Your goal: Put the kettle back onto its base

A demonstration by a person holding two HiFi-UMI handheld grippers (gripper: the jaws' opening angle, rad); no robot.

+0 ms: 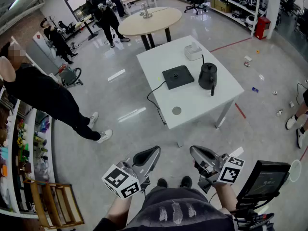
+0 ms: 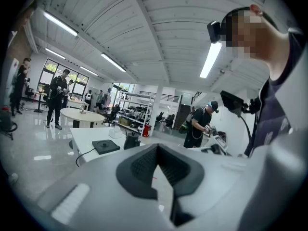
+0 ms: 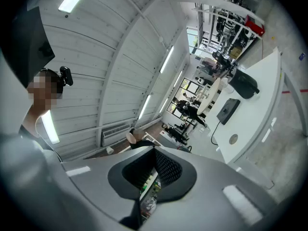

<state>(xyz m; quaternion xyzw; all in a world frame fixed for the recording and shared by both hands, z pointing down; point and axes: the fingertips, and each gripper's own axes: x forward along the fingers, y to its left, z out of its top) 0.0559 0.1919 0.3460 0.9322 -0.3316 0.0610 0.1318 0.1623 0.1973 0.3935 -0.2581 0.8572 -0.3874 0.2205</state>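
Low in the head view, well short of the white table [image 1: 217, 110], both of the person's hands are mostly tucked under the marker cubes and cut by the frame edge. Left gripper [image 1: 148, 156]: jaws pressed together, nothing between them. Right gripper [image 1: 198, 156]: same story, jaws closed and empty. That's two grippers, both on the near side of the table and well apart from it.

Across the table now, left to right, four things. One small round disc [image 1: 176, 110] lies near the table's front edge. One flat black base [image 1: 178, 77] sits mid-table, its cable [image 1: 155, 100] dropping off the table's left side, its end out of sight. One white box [image 1: 193, 51] is at the table's far edge, its contents too small to make out. One black kettle [image 1: 208, 76] stands upright on the bare tabletop just right of the base, not on it. Its lid is on, so what it holds cannot be told. In the left gripper view the kettle's [image 2: 131, 141] lower part is hidden behind the gripper's own body.
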